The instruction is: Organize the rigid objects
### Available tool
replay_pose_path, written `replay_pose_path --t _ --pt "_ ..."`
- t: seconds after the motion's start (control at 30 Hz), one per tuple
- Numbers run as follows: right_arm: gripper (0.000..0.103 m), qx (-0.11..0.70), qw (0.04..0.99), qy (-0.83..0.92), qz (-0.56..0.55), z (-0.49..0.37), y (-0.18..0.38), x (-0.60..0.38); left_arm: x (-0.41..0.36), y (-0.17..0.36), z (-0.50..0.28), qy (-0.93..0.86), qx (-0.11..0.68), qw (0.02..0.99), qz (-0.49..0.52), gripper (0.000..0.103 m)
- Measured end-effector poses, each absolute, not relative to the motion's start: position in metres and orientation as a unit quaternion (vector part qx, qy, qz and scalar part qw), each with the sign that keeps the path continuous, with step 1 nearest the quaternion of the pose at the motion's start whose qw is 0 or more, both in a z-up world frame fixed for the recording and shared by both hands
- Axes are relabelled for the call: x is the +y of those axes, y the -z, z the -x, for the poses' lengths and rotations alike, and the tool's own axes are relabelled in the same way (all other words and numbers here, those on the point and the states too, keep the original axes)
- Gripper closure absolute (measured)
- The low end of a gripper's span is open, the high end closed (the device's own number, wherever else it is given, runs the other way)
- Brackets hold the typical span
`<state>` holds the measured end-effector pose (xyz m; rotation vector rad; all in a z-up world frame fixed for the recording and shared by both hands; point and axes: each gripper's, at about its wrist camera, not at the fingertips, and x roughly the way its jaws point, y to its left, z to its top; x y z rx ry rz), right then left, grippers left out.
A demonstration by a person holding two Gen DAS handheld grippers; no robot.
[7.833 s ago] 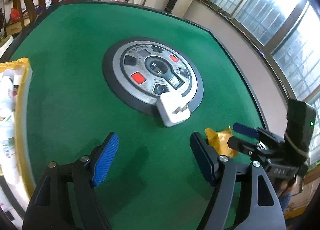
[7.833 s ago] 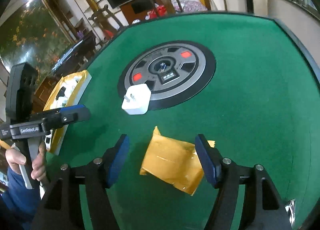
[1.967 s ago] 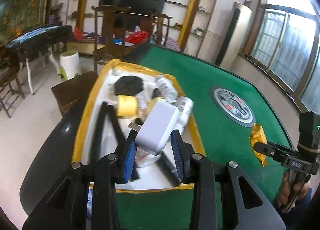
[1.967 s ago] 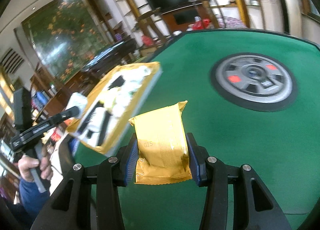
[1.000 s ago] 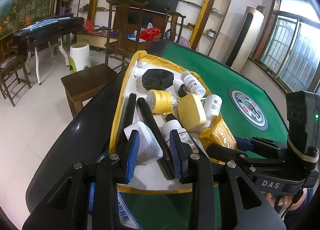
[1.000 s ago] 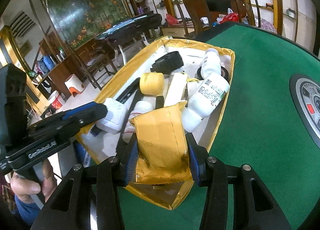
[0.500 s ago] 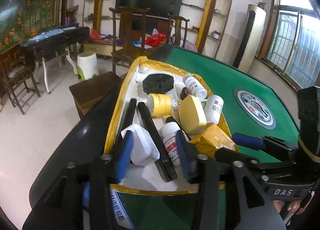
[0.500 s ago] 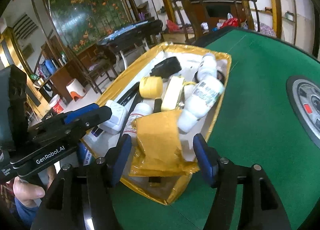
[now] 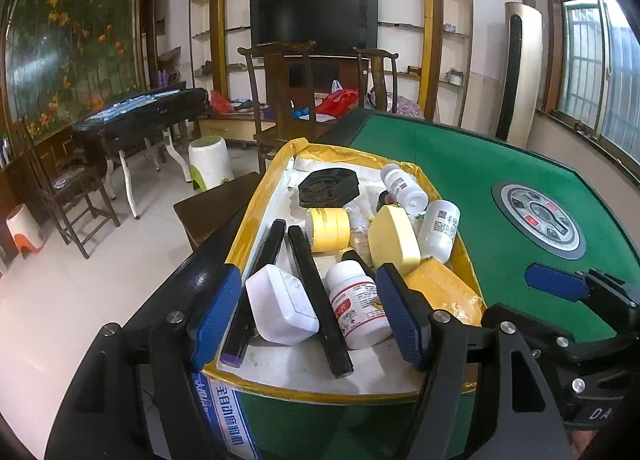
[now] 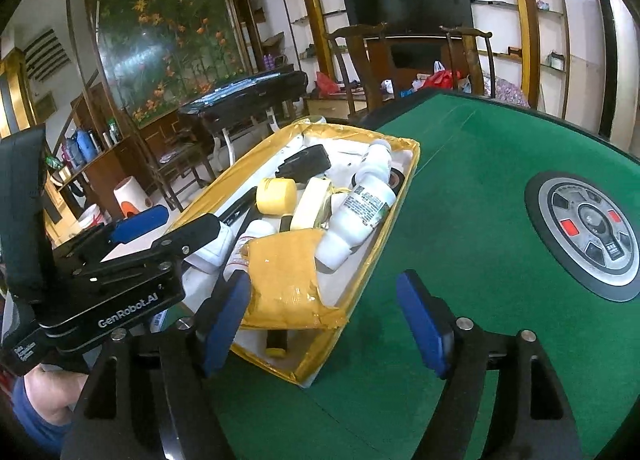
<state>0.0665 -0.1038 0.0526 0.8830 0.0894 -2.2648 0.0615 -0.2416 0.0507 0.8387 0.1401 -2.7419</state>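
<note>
Left claw (image 9: 310, 316) standing released, jaws having just been opening; white charger (image 9: 280, 310) lying free in tray (image 9: 256, 204), near its front left corner, beside black bars. Right claw (image 10: 332, 318) likewise released, jaws having just been opening; yellow packet (image 10: 286, 278) resting in tray's near end, against white bottle (image 10: 360, 208). Step in hand: clearing away after drop. Judgement: lifting both claws straight up and back before swinging, so pads are not snagging packet edge or nudging charger; green tabletop (image 10: 460, 188) looking bare of loose items.

Both wrist views, close, share tray (image 9: 256, 196)
</note>
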Motion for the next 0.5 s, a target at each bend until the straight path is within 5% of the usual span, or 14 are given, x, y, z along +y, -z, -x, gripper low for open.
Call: replay_pose_path --t 0.5 --pt "0.031 0.019 0.322 0.88 -0.348 -0.059 -0.049 -0.084 -0.241 -0.053 -0.065 0.943 0.032 0.194 -0.27 0.021"
